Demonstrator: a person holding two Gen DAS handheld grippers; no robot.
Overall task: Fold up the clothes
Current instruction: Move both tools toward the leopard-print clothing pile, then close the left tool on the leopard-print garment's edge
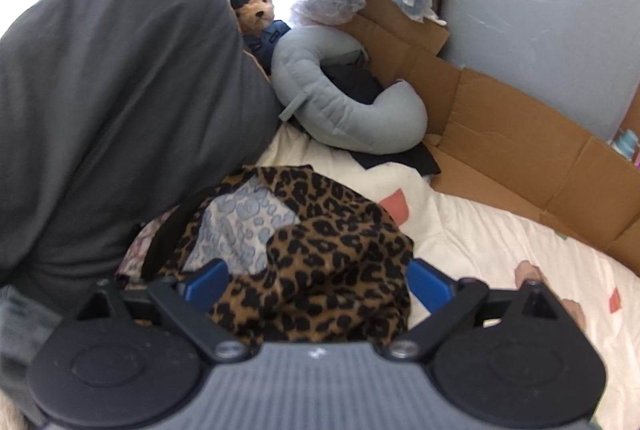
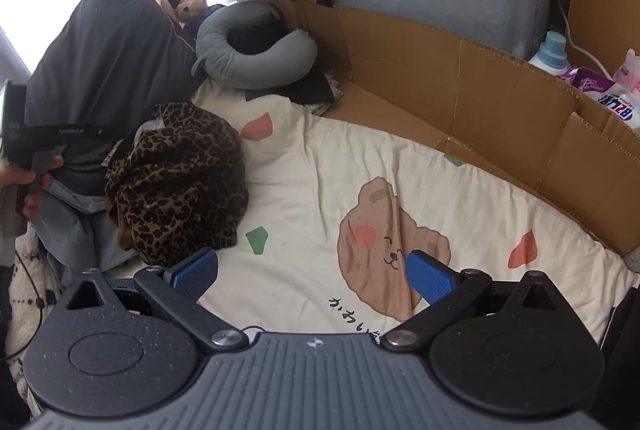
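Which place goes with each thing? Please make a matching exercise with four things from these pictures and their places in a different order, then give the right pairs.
Things:
1. leopard-print garment
2. neck pillow
3. teddy bear
4. detergent bottle

Places:
A. behind the cardboard wall, far right
B. bunched on the bed cover, beside the dark pillow
C. at the head of the bed, curled in a ring
D. tucked in the corner behind the dark pillow

Pairs: 1-B, 2-C, 3-D, 4-A
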